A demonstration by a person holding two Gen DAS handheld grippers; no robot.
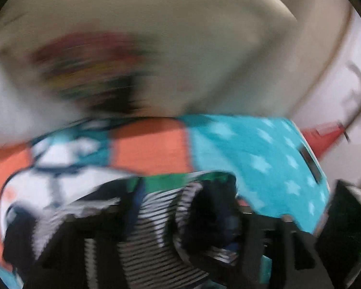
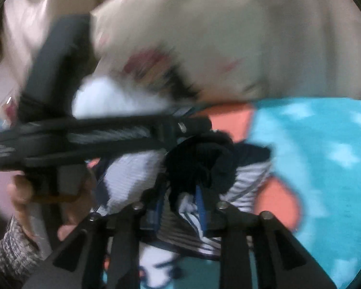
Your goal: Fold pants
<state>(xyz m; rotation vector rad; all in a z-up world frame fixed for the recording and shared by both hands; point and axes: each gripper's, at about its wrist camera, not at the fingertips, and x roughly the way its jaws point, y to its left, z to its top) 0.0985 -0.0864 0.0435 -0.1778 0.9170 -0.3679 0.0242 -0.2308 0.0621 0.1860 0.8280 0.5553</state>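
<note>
The pants (image 1: 154, 226) are black-and-white striped with a dark navy part, bunched up close to both cameras. In the left wrist view my left gripper (image 1: 180, 219) is shut on the pants, held above a bed cover. In the right wrist view my right gripper (image 2: 180, 204) is shut on a bunch of the striped and navy cloth (image 2: 204, 168). The left gripper's body (image 2: 84, 134) reaches in from the left there, with a hand (image 2: 24, 192) on its handle. Both views are motion-blurred.
A bed cover in turquoise with white stars (image 1: 264, 154), orange patches (image 1: 149, 144) and a white cartoon print (image 1: 60, 168) lies below. A cream pillow with a coloured print (image 1: 156, 36) is behind it. A wall (image 1: 337, 91) is at the right.
</note>
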